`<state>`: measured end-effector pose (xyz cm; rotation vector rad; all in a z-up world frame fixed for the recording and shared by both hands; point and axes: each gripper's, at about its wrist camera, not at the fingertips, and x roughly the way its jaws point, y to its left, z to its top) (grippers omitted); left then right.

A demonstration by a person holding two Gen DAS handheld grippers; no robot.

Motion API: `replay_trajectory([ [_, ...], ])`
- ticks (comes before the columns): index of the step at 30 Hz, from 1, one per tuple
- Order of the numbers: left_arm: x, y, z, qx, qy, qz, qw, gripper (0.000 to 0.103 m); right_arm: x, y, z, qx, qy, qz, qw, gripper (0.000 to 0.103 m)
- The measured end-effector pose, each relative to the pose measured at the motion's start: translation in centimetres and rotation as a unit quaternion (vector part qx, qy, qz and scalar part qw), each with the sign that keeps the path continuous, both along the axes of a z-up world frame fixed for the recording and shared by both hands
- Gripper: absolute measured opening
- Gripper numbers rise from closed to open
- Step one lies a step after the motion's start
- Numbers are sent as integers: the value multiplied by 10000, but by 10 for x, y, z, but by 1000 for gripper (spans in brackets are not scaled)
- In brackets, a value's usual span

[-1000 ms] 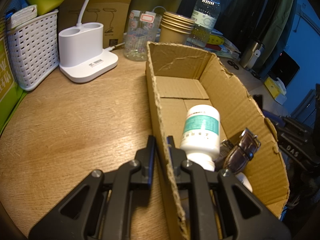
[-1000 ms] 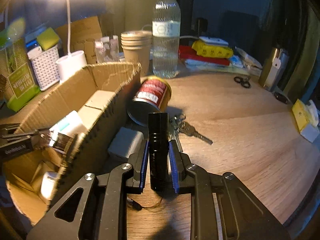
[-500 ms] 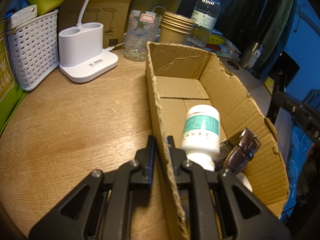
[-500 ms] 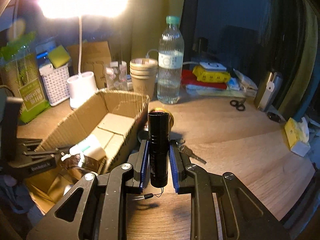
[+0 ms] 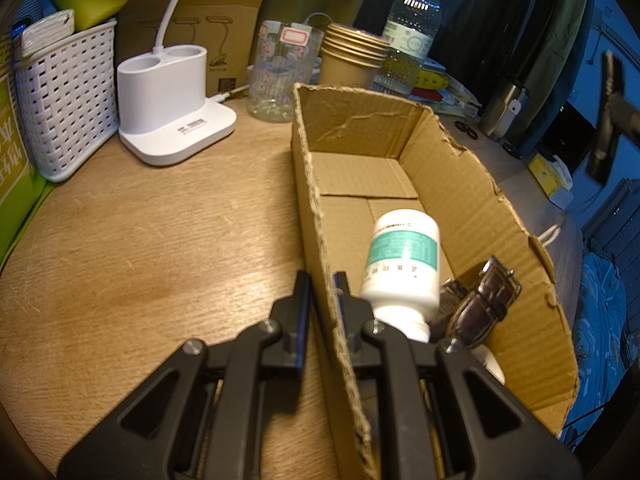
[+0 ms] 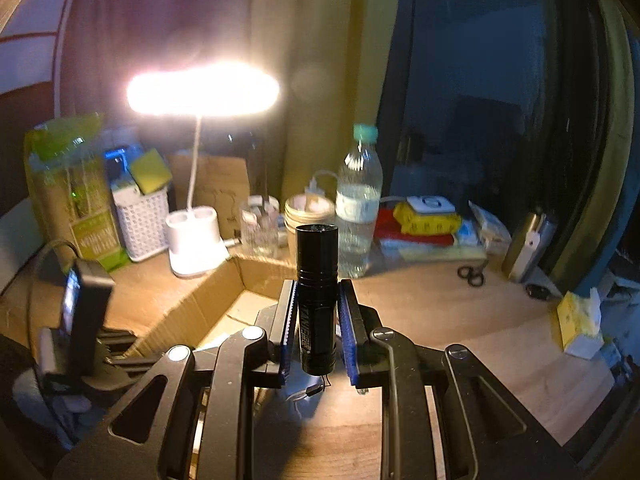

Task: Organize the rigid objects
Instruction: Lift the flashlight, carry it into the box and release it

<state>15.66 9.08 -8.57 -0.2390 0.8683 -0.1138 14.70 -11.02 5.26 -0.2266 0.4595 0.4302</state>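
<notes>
My left gripper [image 5: 320,280] is shut on the near left wall of an open cardboard box [image 5: 472,200] on a wooden table. Inside the box lie a white pill bottle [image 5: 400,260] with a green label and a brown leather watch strap [image 5: 484,300]. My right gripper [image 6: 318,286] is shut on a black flashlight [image 6: 317,280], held upright, high above the table, over the box [image 6: 188,312]. The raised right gripper shows blurred at the right edge of the left wrist view [image 5: 608,112].
At the back stand a white lamp base [image 5: 172,92], a white basket [image 5: 64,96], a glass jar [image 5: 280,76], stacked paper cups [image 5: 352,60] and a water bottle [image 5: 412,28]. Scissors [image 6: 472,274], a yellow packet [image 6: 426,216] and a tissue pack [image 6: 580,324] are at right.
My right gripper has lifted the flashlight off the table, well above it and over toward the box. The left gripper and the box have not moved.
</notes>
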Motion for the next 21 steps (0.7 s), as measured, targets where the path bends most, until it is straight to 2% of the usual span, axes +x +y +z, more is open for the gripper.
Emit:
replay_trajectory([
  [10,0,0,0,-1,0,0,10000,12,-30,12,42,142,-470,386,9980,22],
  [14,0,0,0,-1,0,0,10000,12,-37,15,51,374,-408,683,9961,22],
  [21,0,0,0,0,0,0,10000,12,-42,19,49,578,-234,919,9938,22],
])
